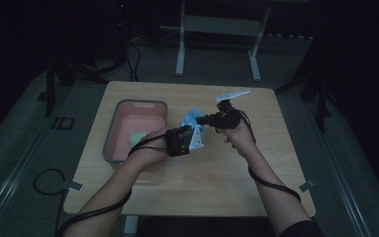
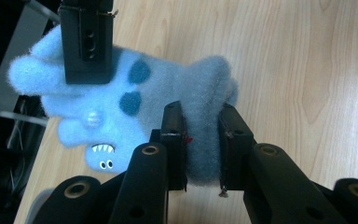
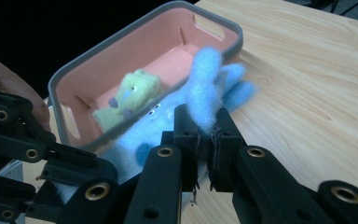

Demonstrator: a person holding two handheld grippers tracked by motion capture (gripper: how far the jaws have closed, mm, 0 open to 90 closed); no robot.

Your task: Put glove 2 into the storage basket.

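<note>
A fluffy light-blue plush monster [image 1: 191,118] with dark spots and a toothy face hangs above the wooden table, held between both grippers. My left gripper [image 2: 200,119] is shut on the thick end of the plush [image 2: 121,98]; in the high view the left gripper [image 1: 190,129] sits just right of the bin. My right gripper [image 3: 204,122] is shut on a thin limb of the plush [image 3: 209,74], and in the high view the right gripper [image 1: 202,119] reaches in from the right. One right jaw appears at the top of the left gripper view, over the toy's far end.
A pink bin with a grey rim [image 1: 140,102] stands on the left part of the table [image 1: 227,168], close beside the plush. A yellow-green plush toy [image 3: 133,91] lies inside it. A white strip [image 1: 232,94] lies near the far edge. Dark floor surrounds the table.
</note>
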